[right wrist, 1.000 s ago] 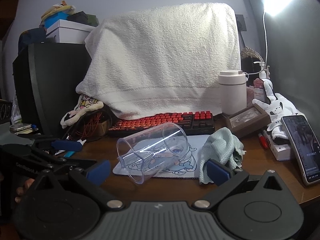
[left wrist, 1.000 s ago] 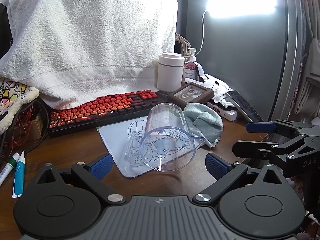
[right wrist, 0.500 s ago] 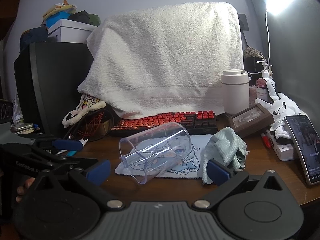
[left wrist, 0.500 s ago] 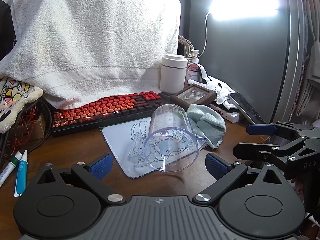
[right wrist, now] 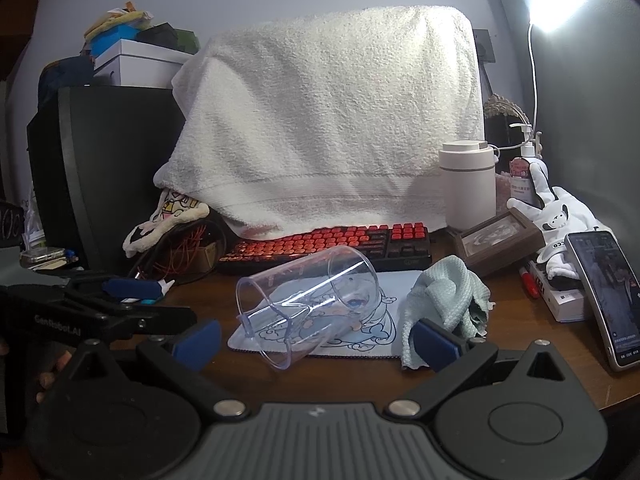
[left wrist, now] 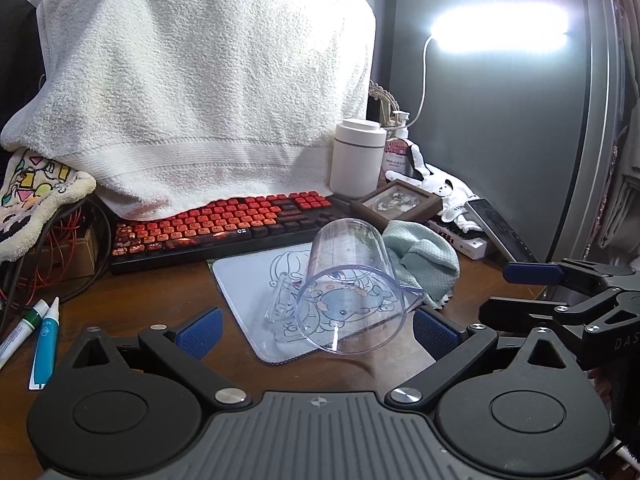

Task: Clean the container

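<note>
I have both grippers low over the desk [left wrist: 120, 304], each with its jaws spread wide and nothing between them. The left gripper [left wrist: 316, 330] faces the open mouth of the clear cup [left wrist: 348, 280], which lies on its side on the printed mat [left wrist: 248, 280], rim toward me and overhanging the mat's near edge. From the right gripper [right wrist: 316, 338] I see the same cup [right wrist: 304, 300] side-on, mouth to the left, base to the right, handle on the near side. The pale green cloth [right wrist: 444, 300] sits crumpled just right of the cup, its near edge right behind my right blue pad [right wrist: 434, 344]; I cannot tell whether they touch. Behind the mat runs a red keyboard [left wrist: 216, 224], partly under a white towel [left wrist: 200, 80]. A white canister [left wrist: 356, 158] and a framed picture [left wrist: 396, 202] stand at the back right, and a phone [right wrist: 604, 296] leans at the far right. Two tubes [left wrist: 40, 324] lie at the left edge.
</note>
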{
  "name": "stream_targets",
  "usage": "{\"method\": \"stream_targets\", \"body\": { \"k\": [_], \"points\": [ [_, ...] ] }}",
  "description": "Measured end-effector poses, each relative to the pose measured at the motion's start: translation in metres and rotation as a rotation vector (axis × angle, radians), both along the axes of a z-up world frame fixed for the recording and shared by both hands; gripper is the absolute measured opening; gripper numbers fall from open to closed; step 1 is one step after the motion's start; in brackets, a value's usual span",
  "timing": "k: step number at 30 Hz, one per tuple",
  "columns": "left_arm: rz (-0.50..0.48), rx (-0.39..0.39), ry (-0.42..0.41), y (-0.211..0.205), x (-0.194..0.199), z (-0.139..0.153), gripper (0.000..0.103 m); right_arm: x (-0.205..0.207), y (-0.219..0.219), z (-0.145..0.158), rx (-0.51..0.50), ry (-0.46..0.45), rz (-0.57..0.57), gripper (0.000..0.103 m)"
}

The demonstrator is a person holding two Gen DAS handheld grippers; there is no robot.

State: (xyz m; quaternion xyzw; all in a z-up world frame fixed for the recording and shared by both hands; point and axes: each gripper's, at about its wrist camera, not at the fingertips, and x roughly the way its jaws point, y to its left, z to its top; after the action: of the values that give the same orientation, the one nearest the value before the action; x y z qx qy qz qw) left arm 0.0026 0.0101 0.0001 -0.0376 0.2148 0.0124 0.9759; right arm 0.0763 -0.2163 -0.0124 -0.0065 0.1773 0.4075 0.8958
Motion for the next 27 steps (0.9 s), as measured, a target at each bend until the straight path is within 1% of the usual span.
{"method": "stream_targets", "body": {
  "k": [2, 5, 12, 16, 25, 27],
  "points": [
    [0.001, 0.007, -0.008, 0.0, 0.001, -0.001, 0.102, -0.001, -0.001, -0.001, -0.001, 0.001, -0.003, 0.103],
    [-0.006, -0.003, -0.003, -0.001, 0.002, -0.005, 0.102, 0.0, -0.002, -0.002, -0.001, 0.006, -0.008, 0.103],
    [-0.052, -0.059, -0.059, 0.002, -0.003, -0.014, 0.102, 0.001, -0.002, -0.003, 0.005, 0.016, -0.005, 0.103],
    [-0.079, -0.063, -0.106, 0.002, -0.008, -0.014, 0.102, 0.001, 0.001, -0.004, 0.002, 0.021, 0.0, 0.103],
    [-0.147, -0.019, -0.14, 0.006, -0.009, -0.018, 0.102, 0.002, 0.005, -0.007, -0.003, 0.028, 0.013, 0.103],
    [-0.152, -0.013, -0.135, 0.008, -0.007, -0.021, 0.102, 0.003, 0.005, -0.007, -0.002, 0.03, 0.016, 0.103]
  ]
}}
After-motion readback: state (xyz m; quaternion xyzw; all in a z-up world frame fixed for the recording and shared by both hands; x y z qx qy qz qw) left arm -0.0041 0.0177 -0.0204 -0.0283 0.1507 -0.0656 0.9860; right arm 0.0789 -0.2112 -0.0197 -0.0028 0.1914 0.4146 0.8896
